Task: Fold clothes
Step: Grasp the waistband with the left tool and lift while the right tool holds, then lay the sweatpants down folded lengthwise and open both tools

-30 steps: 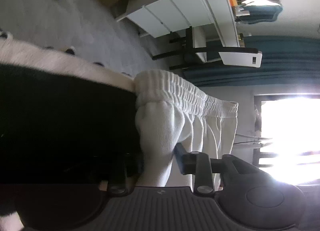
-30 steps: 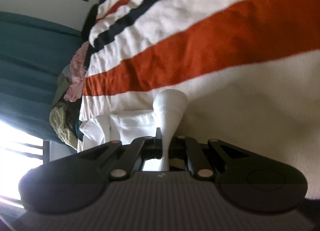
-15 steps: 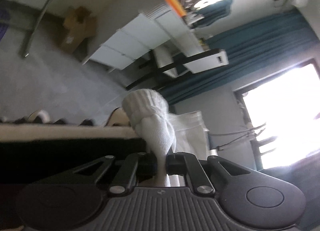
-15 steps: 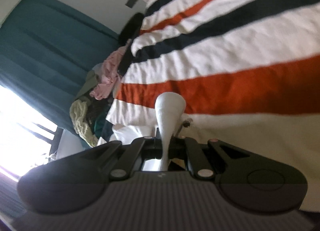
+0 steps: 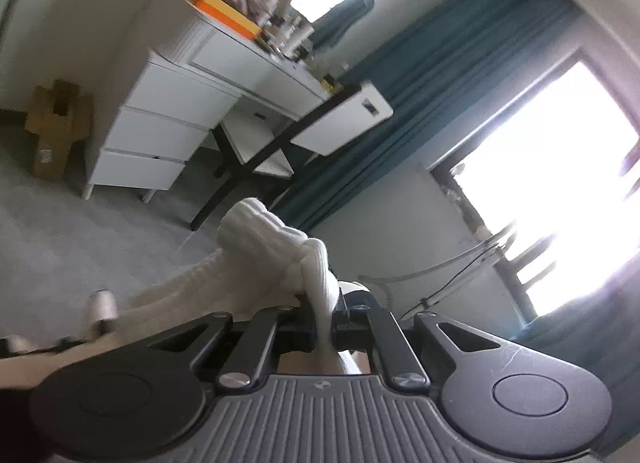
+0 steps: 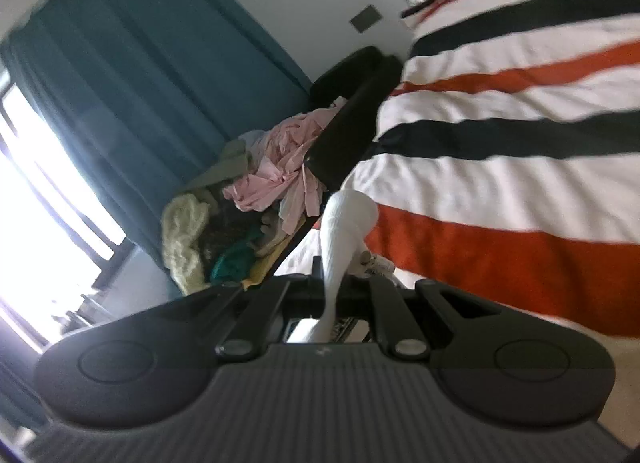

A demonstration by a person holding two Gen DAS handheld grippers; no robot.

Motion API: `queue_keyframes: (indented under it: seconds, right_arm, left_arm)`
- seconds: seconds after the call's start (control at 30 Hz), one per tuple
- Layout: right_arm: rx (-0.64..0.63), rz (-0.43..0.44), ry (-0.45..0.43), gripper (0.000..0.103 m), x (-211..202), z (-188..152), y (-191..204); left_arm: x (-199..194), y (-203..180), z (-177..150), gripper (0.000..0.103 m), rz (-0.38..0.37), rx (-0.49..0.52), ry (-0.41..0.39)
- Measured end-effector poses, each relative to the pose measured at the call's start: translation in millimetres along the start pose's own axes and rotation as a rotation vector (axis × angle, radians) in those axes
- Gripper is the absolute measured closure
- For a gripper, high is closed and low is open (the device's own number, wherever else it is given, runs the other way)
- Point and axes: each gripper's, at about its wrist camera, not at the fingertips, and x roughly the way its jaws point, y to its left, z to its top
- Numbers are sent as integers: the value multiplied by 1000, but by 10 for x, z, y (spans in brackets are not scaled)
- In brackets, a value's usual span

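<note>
White garment [image 5: 260, 239], centre frame: your left gripper [image 5: 320, 315] and right gripper [image 6: 334, 283] each pinch its fabric. No fold shows yet; you judge the folding barely begun, with a clothes pile [image 6: 240, 215] at centre left waiting.

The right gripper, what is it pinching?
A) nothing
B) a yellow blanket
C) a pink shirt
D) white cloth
D: in the right wrist view, the right gripper is shut on a bunched fold of white cloth that sticks up between its jaws; the pink clothes lie apart in a pile farther back.
</note>
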Motion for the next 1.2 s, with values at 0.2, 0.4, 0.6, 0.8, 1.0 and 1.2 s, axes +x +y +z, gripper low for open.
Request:
queue_keyframes:
  seconds: [0.2,0.4,0.6,0.8,1.0,1.2]
  right_arm:
    - [-191,-83,26,98,1288,-439,342]
    - [-254,-165,130,97,1968,-850,144]
    - [-244,-138,149,88,1816,-786,103]
    - [-114,-36,178,50,1239,-688,-77]
    - [15,38,260,35,417,-726,-413]
    - [242,105,448,25,18,-965,-913]
  left_arm:
    - [1399,-600,-368,95,114,173,48]
    - [2093,-773,-707,92,204,287,126]
    - [2055,-709,-720,78,163,269,184]
    - [1457,-394,-553,42,13,175,242]
    - [607,96,-493,21,-75,97,261]
    - [157,743,-460,21,-63,-60,325]
